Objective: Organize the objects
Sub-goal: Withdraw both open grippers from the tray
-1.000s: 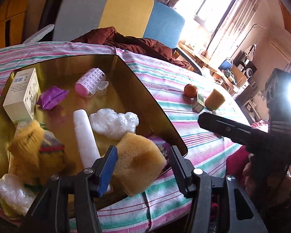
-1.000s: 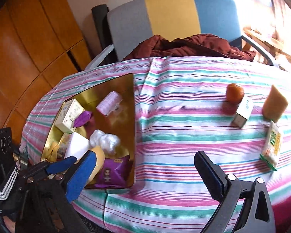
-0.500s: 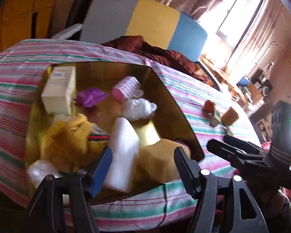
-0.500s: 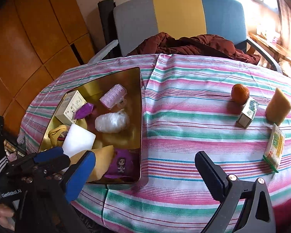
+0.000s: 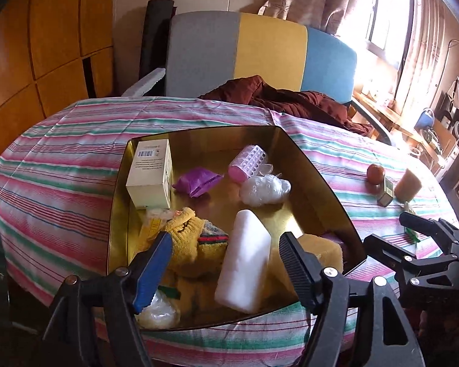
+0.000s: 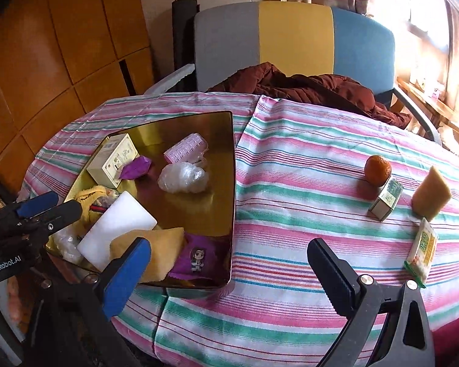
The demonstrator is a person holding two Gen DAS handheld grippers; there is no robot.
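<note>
Gold tray (image 6: 232, 183), left side of the striped tabletop (image 6: 290, 159), holds your sorted lot: cream box (image 5: 151, 174), pink roller (image 5: 249, 162), plastic wad (image 5: 264, 188), purple packet (image 5: 197, 180), yellow sock (image 5: 186, 244), white block (image 5: 244, 260), sponge (image 5: 309, 257); they lie loose, likely dropped in w/o arranging. Still out at the tabletop's right: orange (image 6: 378, 170), small green box (image 6: 387, 198), tan wedge (image 6: 431, 194), wrapped snack (image 6: 422, 250), prob. next to collect. Left tongs (image 5: 223, 263) spread wide over the tray's near end, gripping nothing; right tongs (image 6: 226, 266) likewise apart & empty, facing the stragglers.
</note>
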